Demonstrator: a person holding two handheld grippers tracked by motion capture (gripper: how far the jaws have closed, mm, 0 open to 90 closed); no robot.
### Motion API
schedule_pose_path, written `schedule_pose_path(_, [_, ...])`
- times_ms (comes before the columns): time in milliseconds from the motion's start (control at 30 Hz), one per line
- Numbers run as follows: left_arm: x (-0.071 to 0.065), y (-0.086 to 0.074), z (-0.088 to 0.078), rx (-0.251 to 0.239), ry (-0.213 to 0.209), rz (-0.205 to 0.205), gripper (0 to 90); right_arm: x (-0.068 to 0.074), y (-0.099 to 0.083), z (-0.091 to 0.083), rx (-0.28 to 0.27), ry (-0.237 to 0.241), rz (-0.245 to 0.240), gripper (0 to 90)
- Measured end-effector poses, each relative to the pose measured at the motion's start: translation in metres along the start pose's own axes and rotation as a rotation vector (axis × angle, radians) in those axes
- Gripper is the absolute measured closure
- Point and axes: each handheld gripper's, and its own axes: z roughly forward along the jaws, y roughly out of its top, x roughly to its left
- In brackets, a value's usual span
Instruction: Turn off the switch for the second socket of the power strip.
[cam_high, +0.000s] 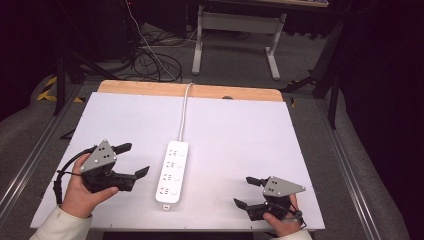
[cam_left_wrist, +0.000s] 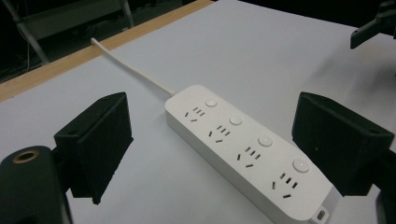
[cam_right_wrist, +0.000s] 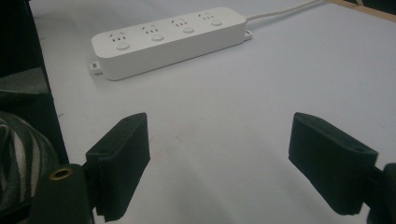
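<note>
A white power strip (cam_high: 172, 173) with several sockets and round buttons lies lengthwise near the middle of the white table (cam_high: 240, 140); its white cord (cam_high: 183, 112) runs to the far edge. My left gripper (cam_high: 134, 159) is held just left of the strip, open, jaws pointing at it with nothing between them. The left gripper view has the strip (cam_left_wrist: 250, 149) lying between and beyond the jaws. My right gripper (cam_high: 246, 192) rests at the front right, open and empty, pointing left. From there the strip (cam_right_wrist: 168, 39) lies well ahead, clear of the jaws.
A wooden strip (cam_high: 190, 90) borders the table's far edge. Beyond it stand a desk frame (cam_high: 235, 35) and loose cables (cam_high: 150, 60) on the grey floor. Metal rails (cam_high: 350, 165) run along both sides of the table.
</note>
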Motion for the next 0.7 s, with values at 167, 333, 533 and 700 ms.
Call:
schedule_pose_path(167, [0.003, -0.011, -0.009, -0.015, 0.006, -0.026, 12.2, 0.000, 0.000, 0.000, -0.002, -0.002, -0.002, 21.2])
schedule_pose_path(333, [0.009, -0.026, -0.015, -0.007, 0.007, -0.047, 12.3, 0.000, 0.000, 0.000, -0.003, -0.001, -0.004, 21.2])
schedule_pose_path(533, [0.017, -0.045, -0.022, -0.014, 0.013, -0.071, 12.5, 0.000, 0.000, 0.000, -0.002, -0.003, -0.004, 21.2])
schedule_pose_path(700, [0.019, -0.058, -0.028, -0.026, 0.020, -0.067, 12.4, 0.000, 0.000, 0.000, -0.002, -0.003, -0.003, 21.2])
